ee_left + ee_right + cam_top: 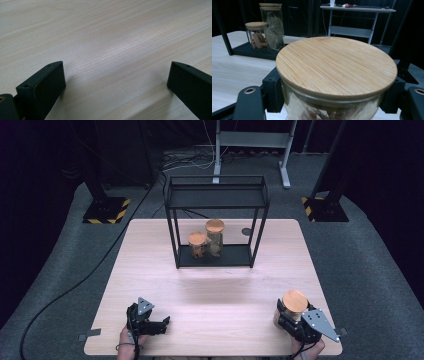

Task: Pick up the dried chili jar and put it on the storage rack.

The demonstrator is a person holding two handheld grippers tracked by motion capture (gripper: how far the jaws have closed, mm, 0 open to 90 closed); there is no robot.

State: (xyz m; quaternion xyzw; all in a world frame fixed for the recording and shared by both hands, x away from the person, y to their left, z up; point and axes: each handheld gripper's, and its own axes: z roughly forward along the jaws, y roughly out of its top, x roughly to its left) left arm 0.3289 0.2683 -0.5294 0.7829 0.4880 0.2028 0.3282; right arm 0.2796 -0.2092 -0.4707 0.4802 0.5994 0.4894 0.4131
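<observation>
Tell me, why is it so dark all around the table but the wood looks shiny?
High view: light falls on the table, leaving floor and background dark. Left gripper view: a pale sheen lies on the wood; the near jaws look soft. Right gripper view: the jar lid is sharp, the shelf jars slightly soft.

Your left hand-held gripper [150, 322] rests low at the near left corner of the worktop [210, 285], lying roughly level and pointing toward the right edge, with its jaws standing wide apart and nothing between them. Your right hand-held gripper [290, 317] sits at the near right corner, pointing toward the far edge. Its jaws are clamped on the glass jar [294, 306] below the lid.
</observation>
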